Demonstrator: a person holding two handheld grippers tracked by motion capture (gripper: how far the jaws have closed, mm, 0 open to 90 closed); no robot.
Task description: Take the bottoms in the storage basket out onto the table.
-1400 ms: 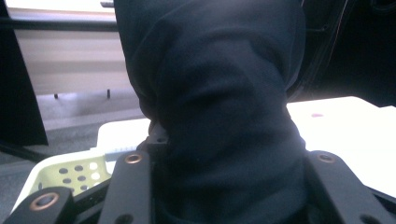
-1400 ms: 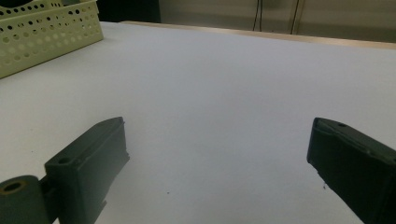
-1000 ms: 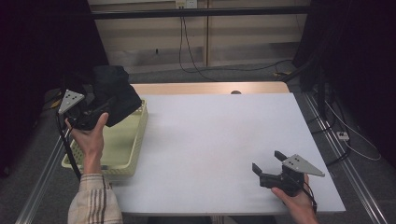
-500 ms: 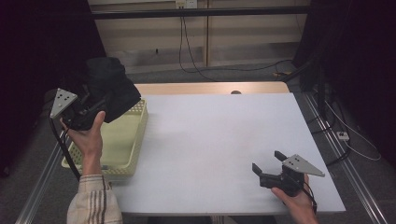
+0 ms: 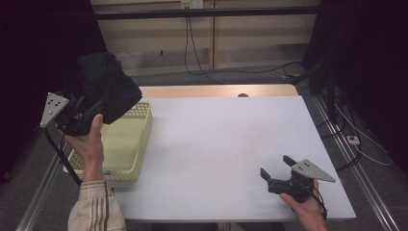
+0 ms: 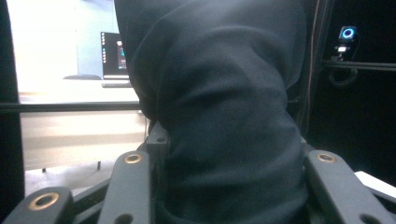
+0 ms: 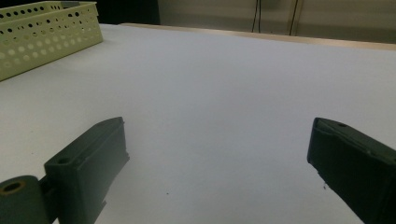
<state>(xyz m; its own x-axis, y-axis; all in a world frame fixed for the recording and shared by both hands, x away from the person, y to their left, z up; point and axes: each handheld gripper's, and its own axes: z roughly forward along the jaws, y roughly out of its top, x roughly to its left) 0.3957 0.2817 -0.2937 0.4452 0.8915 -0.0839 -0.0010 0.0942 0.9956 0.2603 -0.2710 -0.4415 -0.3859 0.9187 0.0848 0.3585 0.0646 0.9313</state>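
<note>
My left gripper is raised above the pale yellow basket at the table's left edge, shut on a bundle of black cloth. In the left gripper view the black cloth bulges up between both jaws and hides most of what lies beyond. My right gripper rests on the white table near the front right corner, with its jaws wide open. In the right gripper view nothing lies between its open fingers, and the gripper points across bare tabletop.
The perforated basket stands far off to the left in the right gripper view. A wooden strip runs along the table's far edge. Cables hang behind the table, and metal rails run along both sides.
My left gripper has lifted the black cloth higher and slightly leftward, up out of the basket. The right gripper has stayed put.
</note>
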